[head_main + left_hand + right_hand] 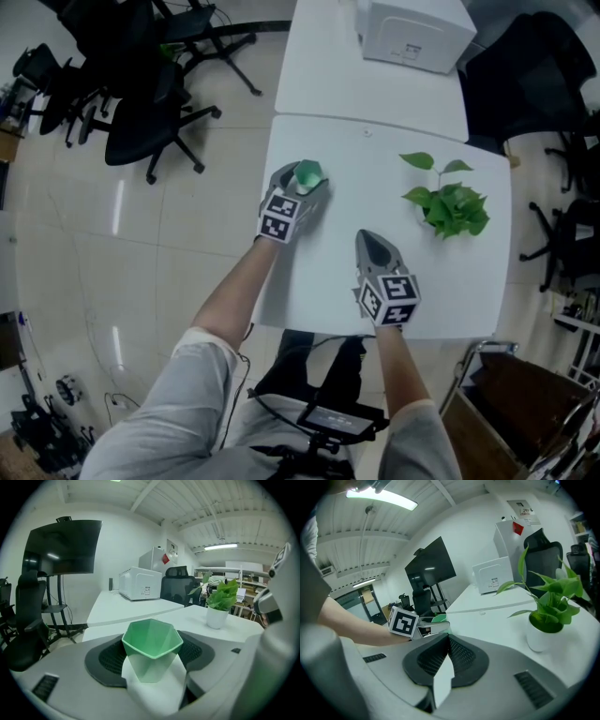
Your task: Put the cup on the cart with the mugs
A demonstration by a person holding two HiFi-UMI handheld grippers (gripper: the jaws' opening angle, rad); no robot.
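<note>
While the right tool is pointing across the white counter with jaws pressed together, the left tool is pinching the green cup near the counter's left edge.

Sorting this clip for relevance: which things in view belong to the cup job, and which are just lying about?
In the job:
green cup
left claw, closed on the cup

Lying about:
potted plant
white box
office chairs
right claw, shut and empty
</note>
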